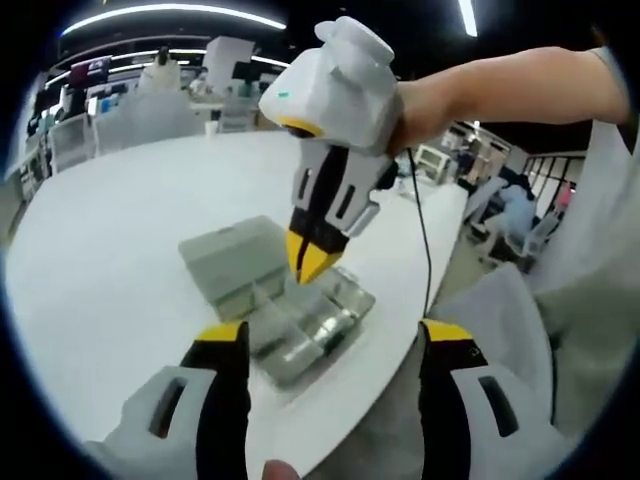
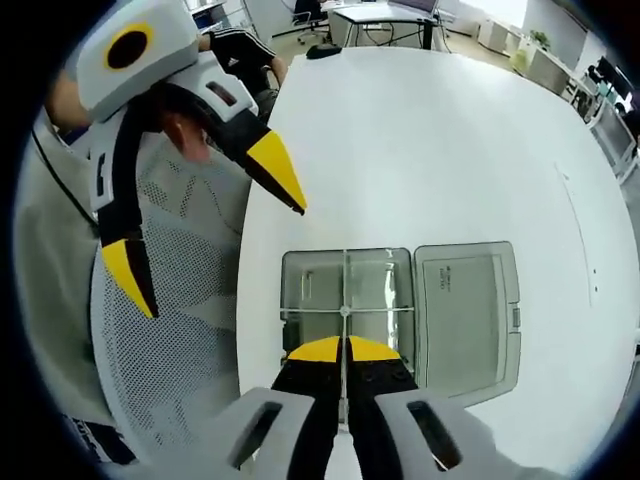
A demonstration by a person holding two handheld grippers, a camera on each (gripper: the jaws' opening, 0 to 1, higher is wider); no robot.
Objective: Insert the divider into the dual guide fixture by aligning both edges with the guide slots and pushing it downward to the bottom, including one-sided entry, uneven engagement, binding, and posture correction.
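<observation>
We see our right hand-held gripper pinching the thin clear plastic divider upright over the open grey compartment box on the white round table; our left hand-held gripper hangs spread beside the box.

Surface: a white round-edged table, smooth and plain.
On it: one clear plastic compartment box with its lid opened flat beside it.
Position: near the table's edge.
</observation>
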